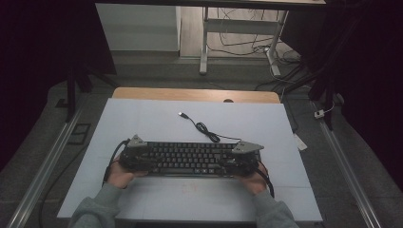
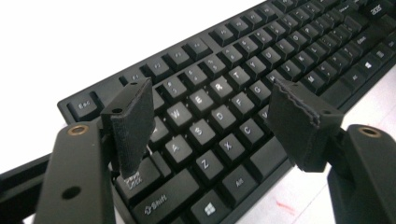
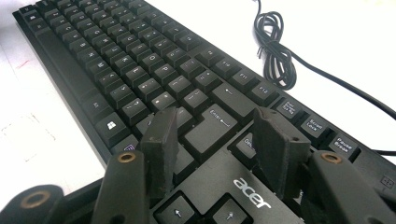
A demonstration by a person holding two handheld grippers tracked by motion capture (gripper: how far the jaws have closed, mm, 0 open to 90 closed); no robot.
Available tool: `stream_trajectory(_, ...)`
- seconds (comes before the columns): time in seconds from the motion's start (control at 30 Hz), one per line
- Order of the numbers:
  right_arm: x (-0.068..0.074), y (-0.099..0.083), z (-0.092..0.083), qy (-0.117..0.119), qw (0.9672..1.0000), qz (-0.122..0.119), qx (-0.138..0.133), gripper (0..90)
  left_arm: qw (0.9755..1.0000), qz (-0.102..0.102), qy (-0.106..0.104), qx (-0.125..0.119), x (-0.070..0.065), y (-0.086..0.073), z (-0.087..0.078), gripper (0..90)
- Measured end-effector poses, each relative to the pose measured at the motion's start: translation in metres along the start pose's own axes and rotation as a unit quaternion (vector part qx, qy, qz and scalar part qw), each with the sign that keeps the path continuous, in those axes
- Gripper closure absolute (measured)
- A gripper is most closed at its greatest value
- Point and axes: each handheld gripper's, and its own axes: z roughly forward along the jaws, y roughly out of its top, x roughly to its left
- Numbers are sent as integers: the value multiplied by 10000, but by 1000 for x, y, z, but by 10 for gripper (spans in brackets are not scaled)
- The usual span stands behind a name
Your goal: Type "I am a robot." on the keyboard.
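A black Acer keyboard (image 1: pixel 190 159) lies across the white table top (image 1: pixel 157 118), near the front edge. Its cable (image 1: pixel 205 128) runs back in a small coil to a loose USB plug (image 1: pixel 182 114). My left gripper (image 1: pixel 136 160) is at the keyboard's left end. In the left gripper view its jaws stand open (image 2: pixel 211 116) just above the letter keys (image 2: pixel 219 116), with nothing between them. My right gripper (image 1: pixel 241 161) is at the right end. Its jaws (image 3: pixel 215 130) are open over the Enter key (image 3: pixel 212 128) and the logo panel, and the coiled cable (image 3: pixel 275 51) lies beyond.
A faint red mark (image 1: pixel 189 186) is on the white top in front of the keyboard. A wooden strip (image 1: pixel 195 94) edges the table's far side. Beyond it stand white desk legs (image 1: pixel 204 47) with loose cables on the floor. Metal rails (image 1: pixel 47 161) run along both sides.
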Motion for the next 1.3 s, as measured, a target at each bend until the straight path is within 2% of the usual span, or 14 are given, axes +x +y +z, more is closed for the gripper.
stream_trajectory(0.4, 2, 1, 1, 20, 10000, -26, -60, 507, 10000, 1, 10, 17, 1, -1, 0, 312)
stream_trajectory(0.73, 10, 8, 5, 160, 9998, -63, -106, 528, 10000, 19, 17, 59, 0, -1, 2, 309)
stream_trajectory(0.87, 15, 12, 8, 249, 9996, -119, -91, 597, 10000, 23, 16, 76, 0, -1, 3, 308)
stream_trajectory(0.97, 18, 15, 11, 310, 9994, -132, -48, 701, 9999, 39, 26, 89, 0, -1, 3, 308)
stream_trajectory(1.13, 24, 19, 18, 545, 9982, -233, 57, 857, 10000, 31, 34, 87, 0, -1, 3, 308)
stream_trajectory(1.2, 28, 21, 21, 642, 9975, -285, 69, 892, 10000, 28, 33, 90, 0, -1, 4, 308)
stream_trajectory(1.3, 33, 24, 25, 696, 9969, -354, 85, 896, 9999, 48, 30, 114, 0, -1, 4, 308)
